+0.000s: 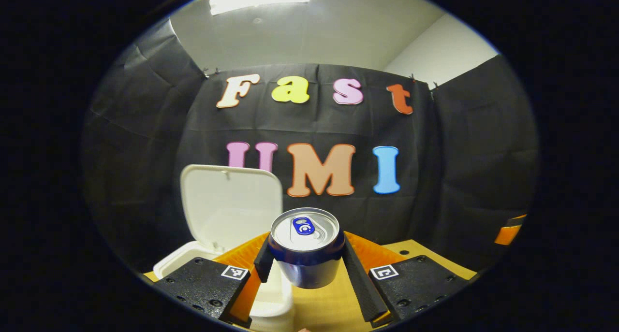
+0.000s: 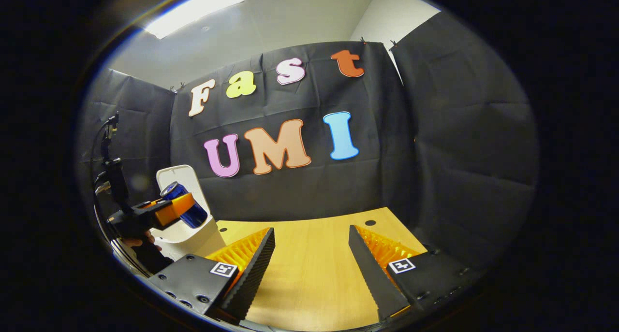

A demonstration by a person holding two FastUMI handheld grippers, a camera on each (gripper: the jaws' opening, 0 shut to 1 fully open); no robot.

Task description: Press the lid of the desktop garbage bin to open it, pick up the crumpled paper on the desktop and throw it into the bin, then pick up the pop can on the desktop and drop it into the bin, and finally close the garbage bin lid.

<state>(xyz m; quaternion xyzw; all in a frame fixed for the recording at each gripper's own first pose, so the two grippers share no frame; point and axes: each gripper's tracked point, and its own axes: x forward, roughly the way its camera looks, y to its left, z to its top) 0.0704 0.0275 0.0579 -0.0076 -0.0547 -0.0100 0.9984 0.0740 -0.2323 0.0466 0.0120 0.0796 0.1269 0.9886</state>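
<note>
Here the left gripper [image 1: 305, 264] clamps the pop can [image 1: 304, 247] upright between both fingers, just beside the open-lidded garbage bin [image 1: 217, 221]; the right gripper [image 2: 309, 259] hovers above the desktop [image 2: 309, 245], fingers apart.

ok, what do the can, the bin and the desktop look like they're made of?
Pop can: metal, likely aluminium; brushed silvery top with pull tab, glossy blue side.
Garbage bin with raised lid: off-white plastic by the look, smooth, matte, moulded rounded corners.
Desktop: light wood or wood-look laminate, faint grain; can't tell which.
</note>
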